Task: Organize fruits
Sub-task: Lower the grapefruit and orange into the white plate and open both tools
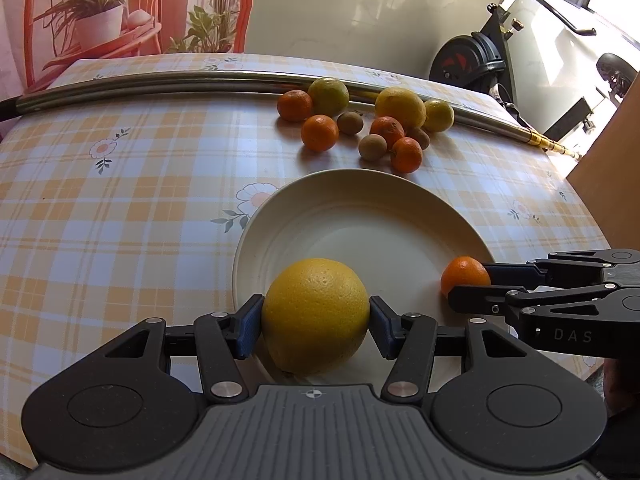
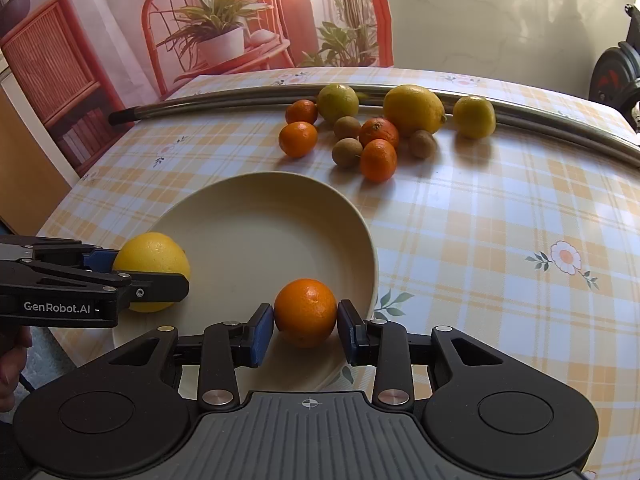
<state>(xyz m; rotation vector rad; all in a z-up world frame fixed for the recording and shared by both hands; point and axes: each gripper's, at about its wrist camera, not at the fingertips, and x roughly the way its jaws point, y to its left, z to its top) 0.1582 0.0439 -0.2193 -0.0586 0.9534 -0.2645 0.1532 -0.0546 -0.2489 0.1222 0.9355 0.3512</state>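
Observation:
My left gripper (image 1: pixel 316 322) is shut on a large yellow lemon (image 1: pixel 316 314), held over the near rim of the cream plate (image 1: pixel 360 208). My right gripper (image 2: pixel 306 326) is shut on a small orange mandarin (image 2: pixel 306 312), held over the plate (image 2: pixel 256 216) at its near right edge. Each wrist view shows the other gripper too: the right gripper (image 1: pixel 470 284) with its mandarin (image 1: pixel 464 274), and the left gripper (image 2: pixel 148 274) with its lemon (image 2: pixel 154 258). The inside of the plate is bare.
Behind the plate lies a pile of fruit: mandarins (image 1: pixel 319 133), brown kiwis (image 1: pixel 373 147), lemons (image 1: pixel 400 107) and a greenish citrus (image 1: pixel 329 96). A metal rail (image 1: pixel 160 82) runs along the far side of the checked tablecloth. An exercise bike (image 1: pixel 480 56) stands beyond the table.

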